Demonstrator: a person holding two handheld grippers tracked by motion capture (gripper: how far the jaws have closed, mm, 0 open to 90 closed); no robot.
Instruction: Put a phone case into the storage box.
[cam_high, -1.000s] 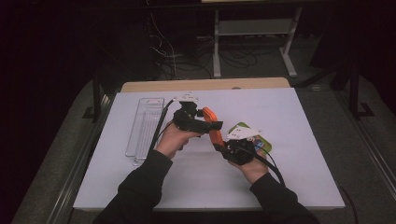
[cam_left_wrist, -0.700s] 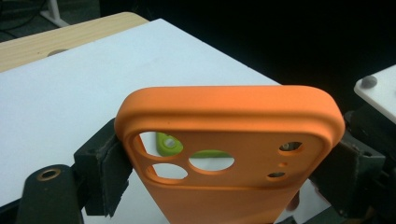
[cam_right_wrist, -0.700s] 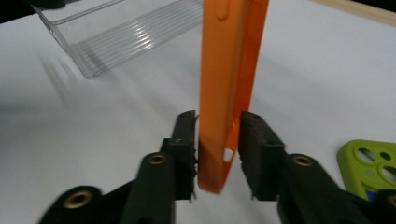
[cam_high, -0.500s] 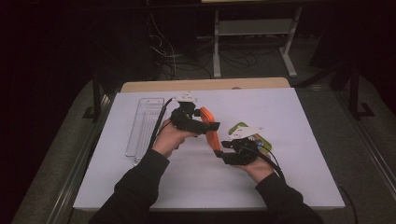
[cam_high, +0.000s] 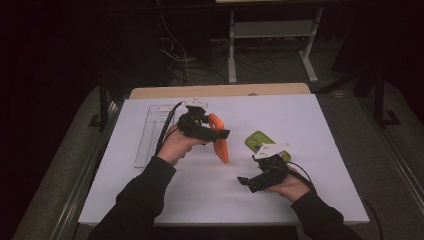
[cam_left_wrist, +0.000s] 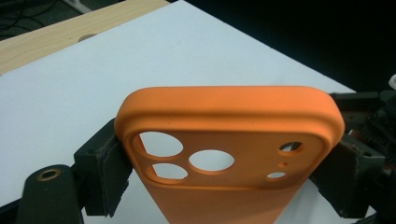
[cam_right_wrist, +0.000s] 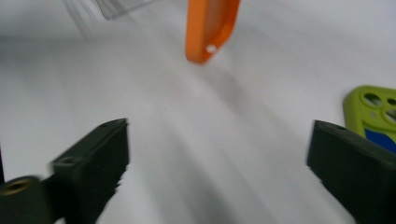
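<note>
Over the white tabletop (cam_high: 310, 130), the left claw (cam_high: 220, 134) is clamping the orange case (cam_high: 220, 145) upright, freeing it; the right claw (cam_high: 246, 182) has just been opening, empty.

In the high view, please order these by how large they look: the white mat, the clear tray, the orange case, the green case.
1. White mat, by far the largest.
2. Clear tray.
3. Orange case: held up off the mat, nearer the camera and seen edge-on, so unsure.
4. Green case: partly hidden by the right gripper, so unsure against the orange one.
</note>
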